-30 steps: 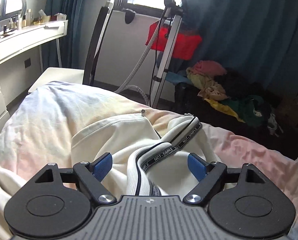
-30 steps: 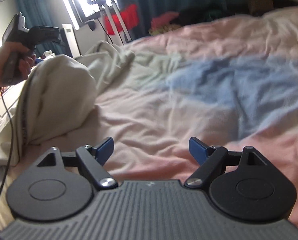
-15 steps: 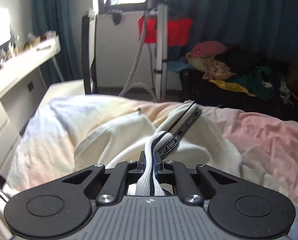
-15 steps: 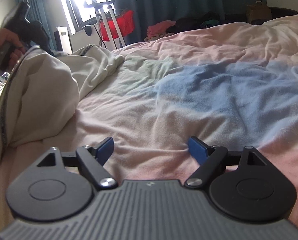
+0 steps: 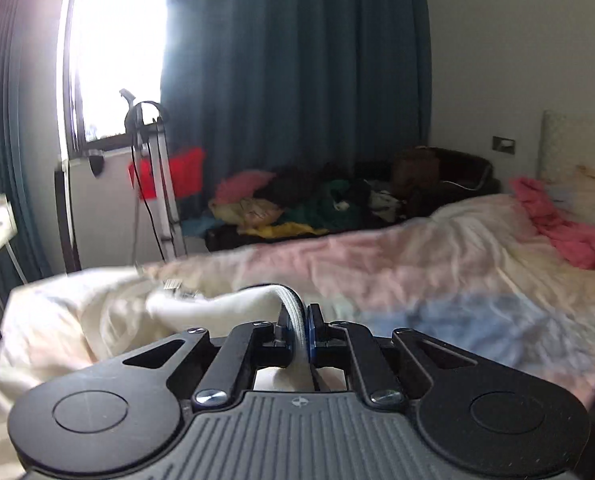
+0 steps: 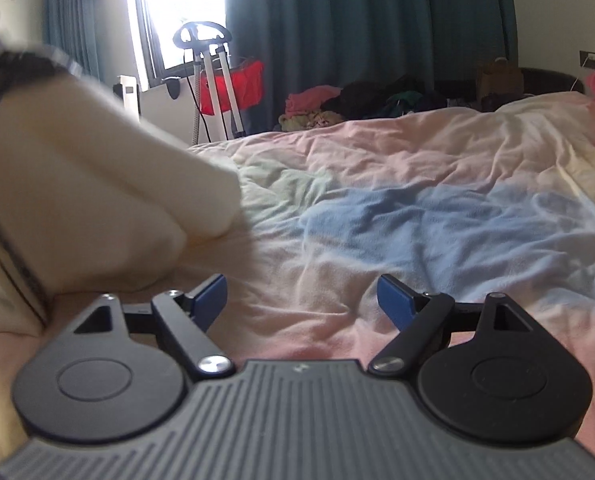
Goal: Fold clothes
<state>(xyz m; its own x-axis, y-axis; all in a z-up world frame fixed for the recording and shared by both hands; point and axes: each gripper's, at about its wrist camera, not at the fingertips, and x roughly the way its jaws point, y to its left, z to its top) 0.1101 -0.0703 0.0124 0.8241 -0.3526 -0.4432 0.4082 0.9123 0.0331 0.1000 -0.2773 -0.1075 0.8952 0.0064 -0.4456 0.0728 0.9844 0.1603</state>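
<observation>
Cream garment is pinched at its ribbed band by left gripper; right gripper is held spread above bed.

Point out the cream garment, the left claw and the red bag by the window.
cream garment (image 6: pixel 97 200), right wrist view, bulging body
left claw (image 5: pixel 299 326), left wrist view, between fingertips
red bag (image 5: pixel 185 176), left wrist view, front face
</observation>
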